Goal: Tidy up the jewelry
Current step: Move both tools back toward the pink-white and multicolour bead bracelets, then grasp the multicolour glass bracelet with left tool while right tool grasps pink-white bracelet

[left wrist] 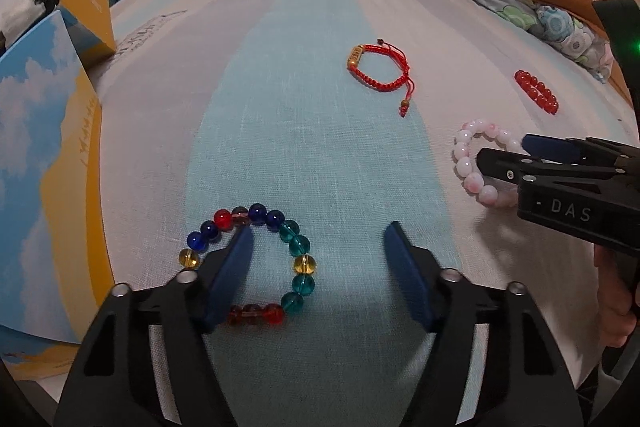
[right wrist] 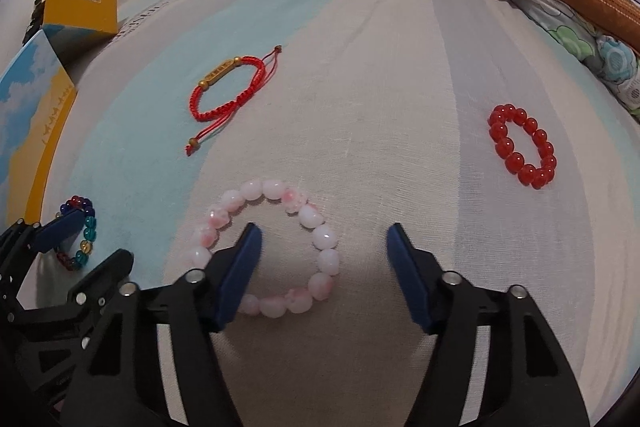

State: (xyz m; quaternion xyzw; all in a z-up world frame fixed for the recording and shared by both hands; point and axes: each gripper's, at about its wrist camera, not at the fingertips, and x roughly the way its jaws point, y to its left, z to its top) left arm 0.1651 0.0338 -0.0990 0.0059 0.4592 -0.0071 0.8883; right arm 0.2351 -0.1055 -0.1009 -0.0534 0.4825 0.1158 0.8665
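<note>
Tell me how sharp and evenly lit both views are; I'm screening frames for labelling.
Left wrist view: multicolour bead bracelet sharp, far bedding hazy, edges fisheye-bent with dark corners, green light glaring at right. Right wrist view: pink bead bracelet sharp, lighting soft and dim, same edge bending.

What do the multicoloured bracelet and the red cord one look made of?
Multicoloured bracelet: probably glass or clear plastic beads, since they are see-through and glossy with highlights. Red cord bracelet: braided, matte thread with a gold-coloured bar, metal or plated, which I cannot tell apart.
</note>
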